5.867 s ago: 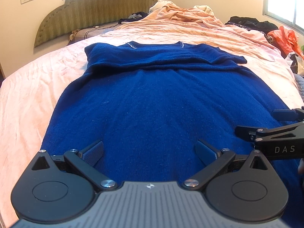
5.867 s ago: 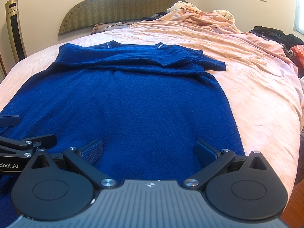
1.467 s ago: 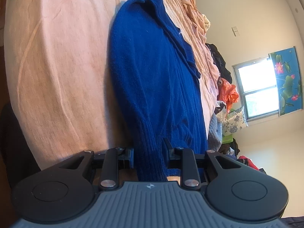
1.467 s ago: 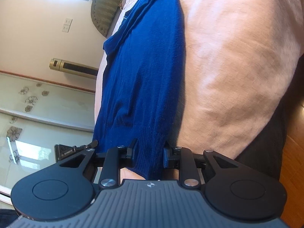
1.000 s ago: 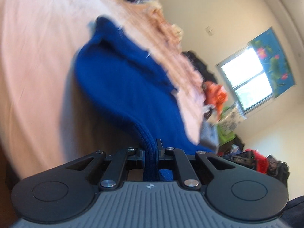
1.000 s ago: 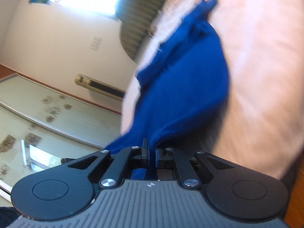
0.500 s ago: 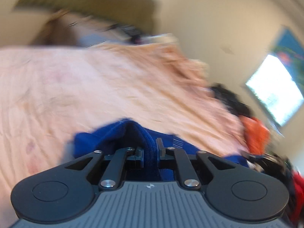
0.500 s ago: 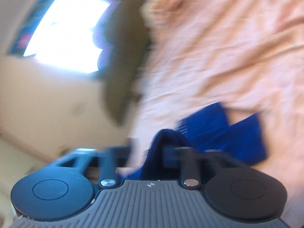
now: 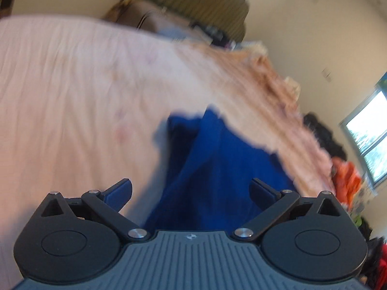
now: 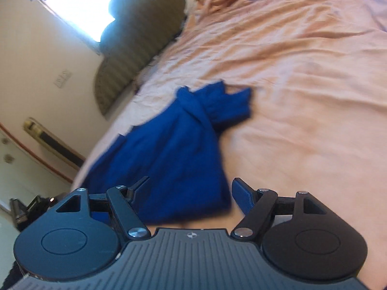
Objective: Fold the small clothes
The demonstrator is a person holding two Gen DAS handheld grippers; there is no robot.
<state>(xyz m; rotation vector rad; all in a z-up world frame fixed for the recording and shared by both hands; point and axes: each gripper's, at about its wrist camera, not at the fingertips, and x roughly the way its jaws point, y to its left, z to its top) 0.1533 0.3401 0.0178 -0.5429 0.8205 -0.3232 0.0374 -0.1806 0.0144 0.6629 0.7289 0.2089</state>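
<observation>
The dark blue knit sweater lies doubled over on the pink bedsheet, its folded sleeves bunched at the far end. My left gripper hangs open just over the sweater's near left edge, nothing between its fingers. In the right wrist view the same sweater stretches away from the lens, and my right gripper is open over its near right corner; the cloth lies loose between the spread fingers, not pinched. Both views are tilted and blurred.
A padded green headboard stands at the far end of the bed. A rumpled peach blanket is heaped at the bed's far side. Dark clothes and an orange bag lie near the window. The other gripper shows at the left edge.
Both grippers were shut on the sweater's hem, carrying it up and over toward the collar. Now both have opened and let the hem drop onto the upper half.
</observation>
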